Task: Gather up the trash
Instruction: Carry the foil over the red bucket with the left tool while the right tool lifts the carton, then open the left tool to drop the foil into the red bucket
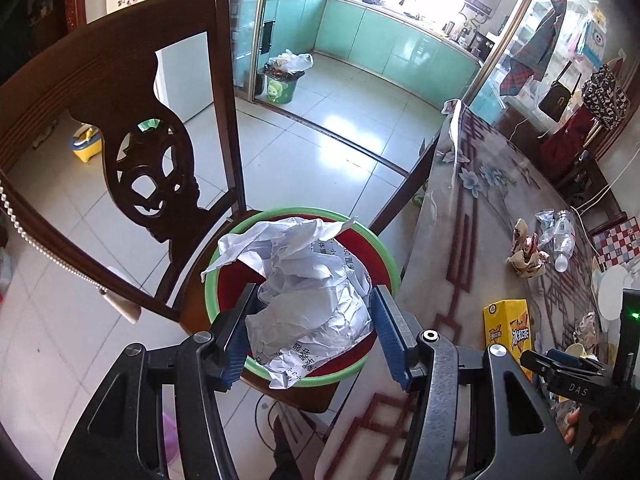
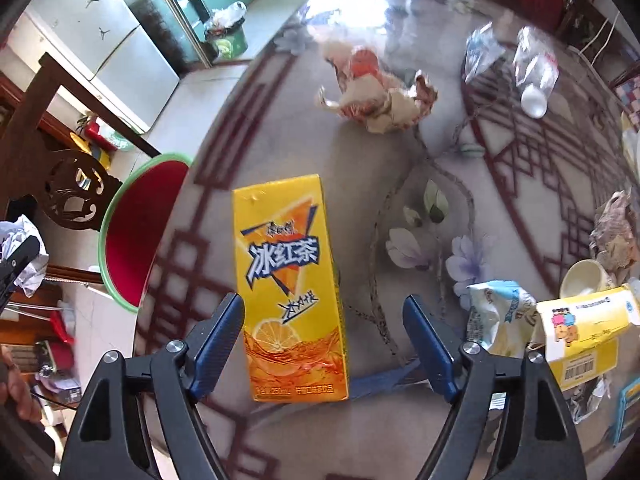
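Note:
My left gripper (image 1: 310, 332) is shut on a crumpled white paper (image 1: 308, 284) and holds it over a red basin with a green rim (image 1: 386, 258) that stands on a dark wooden chair (image 1: 132, 128). The basin also shows in the right wrist view (image 2: 120, 240). My right gripper (image 2: 324, 332) is open around a yellow iced-tea carton (image 2: 288, 280) that stands upright on the table; the jaws do not touch it. The carton also shows in the left wrist view (image 1: 508, 332).
The patterned table (image 2: 400, 168) carries a crumpled brown wrapper (image 2: 380, 100), a crushed clear bottle (image 2: 534, 72), a plastic bag (image 2: 482, 54), a blue-white wrapper (image 2: 500, 312), a yellow box (image 2: 584, 332) and a cup (image 2: 584, 278). A green bin (image 1: 280, 80) stands in the kitchen doorway.

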### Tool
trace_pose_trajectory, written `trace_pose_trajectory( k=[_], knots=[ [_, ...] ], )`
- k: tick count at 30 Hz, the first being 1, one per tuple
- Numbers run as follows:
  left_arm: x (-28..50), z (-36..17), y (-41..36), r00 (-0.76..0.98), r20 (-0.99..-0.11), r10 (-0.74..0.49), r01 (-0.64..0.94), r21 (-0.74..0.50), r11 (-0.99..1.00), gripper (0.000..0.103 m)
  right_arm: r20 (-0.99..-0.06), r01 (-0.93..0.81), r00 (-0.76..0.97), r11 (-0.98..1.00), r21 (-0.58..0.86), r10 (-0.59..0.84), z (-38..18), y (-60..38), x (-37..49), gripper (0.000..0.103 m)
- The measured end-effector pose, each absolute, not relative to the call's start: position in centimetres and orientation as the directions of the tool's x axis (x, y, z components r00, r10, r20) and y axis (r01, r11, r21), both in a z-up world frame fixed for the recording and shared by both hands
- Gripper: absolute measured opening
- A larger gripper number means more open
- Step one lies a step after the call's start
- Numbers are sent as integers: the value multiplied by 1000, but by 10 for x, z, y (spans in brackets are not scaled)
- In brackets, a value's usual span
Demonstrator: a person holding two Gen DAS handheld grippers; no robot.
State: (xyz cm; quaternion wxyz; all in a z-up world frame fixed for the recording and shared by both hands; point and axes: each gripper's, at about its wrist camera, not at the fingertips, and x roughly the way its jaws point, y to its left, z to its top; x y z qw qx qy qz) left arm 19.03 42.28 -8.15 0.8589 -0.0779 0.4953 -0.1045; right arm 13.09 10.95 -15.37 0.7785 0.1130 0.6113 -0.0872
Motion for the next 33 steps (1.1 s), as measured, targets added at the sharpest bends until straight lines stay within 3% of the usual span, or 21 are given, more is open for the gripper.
trace_pose_trajectory(
  k=[6, 9, 17, 23, 33],
  knots=[
    [195, -84, 420, 482, -838, -256, 105, -235, 966, 54, -994, 230, 110, 972, 37, 11, -186, 130, 139, 81],
    [196, -87, 421, 474, -843, -254, 103, -233, 967, 54, -993, 289, 96, 953, 91, 65, -188, 129, 137, 60],
    [213, -108, 426, 422, -860, -288, 79, -282, 956, 54, -933, 154, 292, 953, 261, 208, -128, 163, 185, 60],
    [222, -123, 429, 395, -870, -294, 57, -296, 953, 54, -908, 50, 278, 939, 340, 314, -131, 208, 216, 60],
    [231, -138, 434, 369, -888, -273, 49, -275, 960, 55, -904, -5, 240, 931, 364, 354, -158, 232, 244, 61]
  ],
)
